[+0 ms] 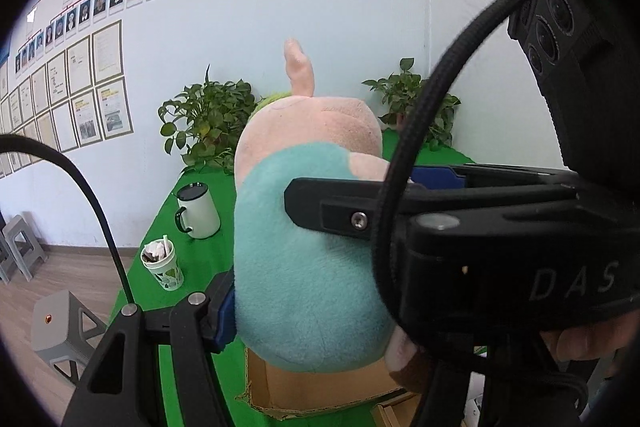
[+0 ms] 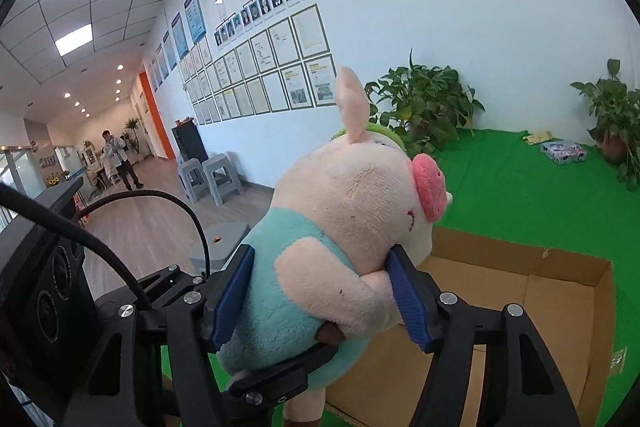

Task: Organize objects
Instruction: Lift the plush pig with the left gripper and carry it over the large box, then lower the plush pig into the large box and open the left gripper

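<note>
A pink plush pig in a teal shirt (image 2: 320, 227) is held upright in the air above an open cardboard box (image 2: 560, 291). My right gripper (image 2: 324, 291) is shut on the pig, its blue pads pressing the body from both sides. In the left wrist view the pig (image 1: 308, 255) fills the middle. My left gripper (image 1: 304, 311) also clamps it: one blue pad (image 1: 224, 315) presses its left side, and the other finger is hidden behind the right gripper's black body (image 1: 500, 239). The box (image 1: 312, 387) lies below the pig.
A green cloth covers the table (image 2: 520, 195). On it stand a white mug (image 1: 198, 211), a paper cup with scraps (image 1: 162, 265), two potted plants (image 2: 424, 107) (image 2: 616, 115) and a small patterned packet (image 2: 563, 151). Grey stools (image 2: 210, 175) stand on the floor at left.
</note>
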The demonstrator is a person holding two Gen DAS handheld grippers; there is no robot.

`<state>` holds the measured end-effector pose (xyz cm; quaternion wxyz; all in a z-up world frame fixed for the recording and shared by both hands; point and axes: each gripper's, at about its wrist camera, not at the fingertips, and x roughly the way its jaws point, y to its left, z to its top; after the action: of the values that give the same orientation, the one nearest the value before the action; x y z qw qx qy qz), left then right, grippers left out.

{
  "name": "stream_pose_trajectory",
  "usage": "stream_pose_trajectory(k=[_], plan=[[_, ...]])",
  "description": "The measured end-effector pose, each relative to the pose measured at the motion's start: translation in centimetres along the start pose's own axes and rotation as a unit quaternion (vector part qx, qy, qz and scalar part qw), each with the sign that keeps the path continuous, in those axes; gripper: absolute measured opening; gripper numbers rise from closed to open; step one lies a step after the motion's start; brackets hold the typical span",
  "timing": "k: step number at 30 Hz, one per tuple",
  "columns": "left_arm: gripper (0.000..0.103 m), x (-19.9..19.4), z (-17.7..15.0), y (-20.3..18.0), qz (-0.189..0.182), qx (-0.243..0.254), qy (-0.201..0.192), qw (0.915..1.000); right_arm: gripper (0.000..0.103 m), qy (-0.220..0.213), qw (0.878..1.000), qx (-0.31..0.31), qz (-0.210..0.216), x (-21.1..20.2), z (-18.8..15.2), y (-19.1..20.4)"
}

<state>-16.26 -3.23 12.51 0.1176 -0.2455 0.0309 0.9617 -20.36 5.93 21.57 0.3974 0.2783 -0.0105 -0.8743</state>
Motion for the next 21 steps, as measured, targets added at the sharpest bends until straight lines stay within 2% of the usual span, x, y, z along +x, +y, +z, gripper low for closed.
stream_pose_trajectory(k=[4, 10, 15, 21], plan=[[0.065, 2.0, -1.1, 0.6, 0.004, -0.002, 0.018, 0.9998, 0.062, 0.023, 1.0, 0.01, 0.004, 3.6, -1.3, -1.6], [0.065, 5.7, -4.4, 1.5, 0.012, -0.022, 0.071, 0.9971, 0.06, 0.072, 0.996, 0.031, 0.029, 9.3, -4.8, -4.4], [0.065, 8.8, -7.2, 2.3, 0.023, -0.034, 0.124, 0.9914, 0.06, 0.122, 0.989, 0.067, 0.056, 15.4, -8.8, -7.8], [0.067, 10.6, -9.0, 2.4, 0.041, -0.029, 0.156, 0.9865, 0.058, 0.158, 0.979, 0.099, 0.086, 20.8, -12.4, -11.4]])
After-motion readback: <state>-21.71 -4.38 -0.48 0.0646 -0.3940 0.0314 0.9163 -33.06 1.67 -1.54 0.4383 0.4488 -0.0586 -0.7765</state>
